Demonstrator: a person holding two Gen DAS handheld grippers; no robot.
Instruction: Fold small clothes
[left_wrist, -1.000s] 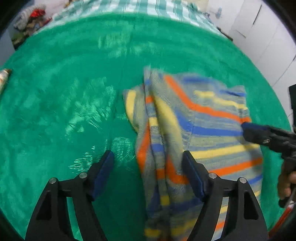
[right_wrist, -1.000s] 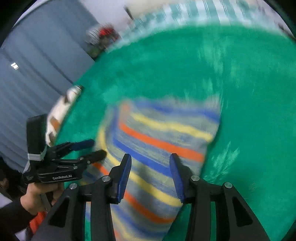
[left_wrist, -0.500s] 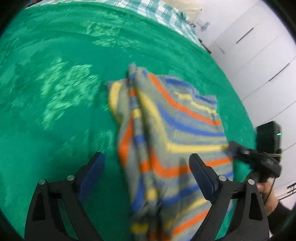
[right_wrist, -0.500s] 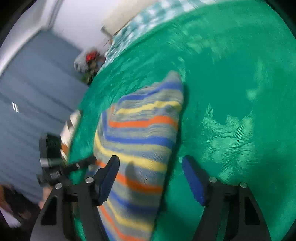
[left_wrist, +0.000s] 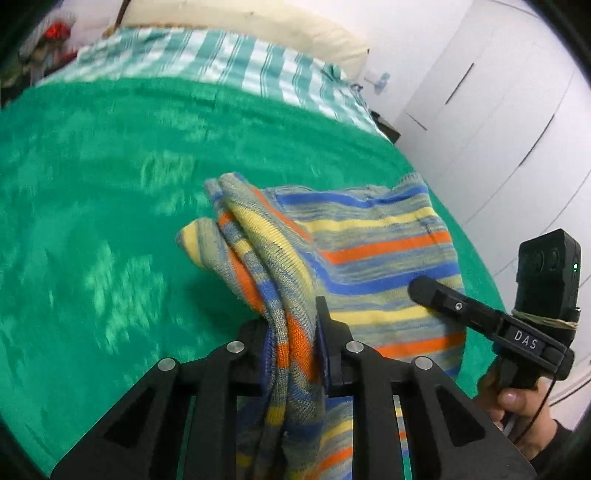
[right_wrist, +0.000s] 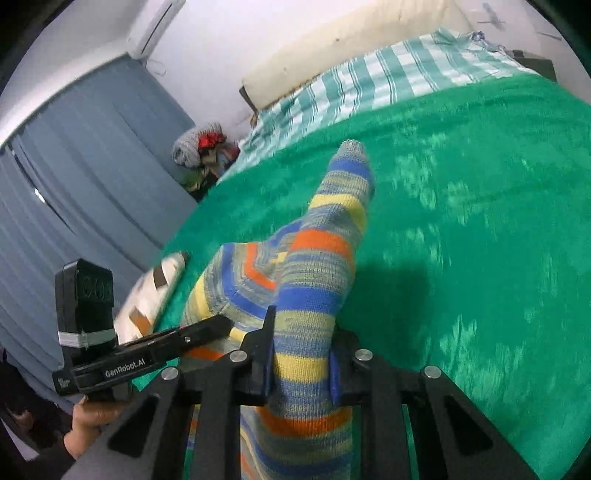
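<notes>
A small knitted garment (left_wrist: 373, 254) with blue, yellow and orange stripes lies partly raised over the green blanket (left_wrist: 92, 184). My left gripper (left_wrist: 291, 332) is shut on its bunched left edge. My right gripper (right_wrist: 301, 350) is shut on the garment's right edge (right_wrist: 314, 288). In the left wrist view the right gripper (left_wrist: 424, 286) reaches in from the right onto the fabric. In the right wrist view the left gripper (right_wrist: 218, 325) shows at the left, on the same garment. Both grip it near the bed's front edge.
A teal and white checked sheet (left_wrist: 221, 59) and a cream headboard (left_wrist: 258, 26) lie beyond the blanket. White wardrobe doors (left_wrist: 517, 110) stand right. A blue curtain (right_wrist: 74, 166), a pile of clothes (right_wrist: 203, 147) and a white patterned item (right_wrist: 155, 291) are left.
Both grippers were open over the garment and have shut on its two edges. The garment has been lifted at the near side and both cameras now tilt up toward the headboard.
</notes>
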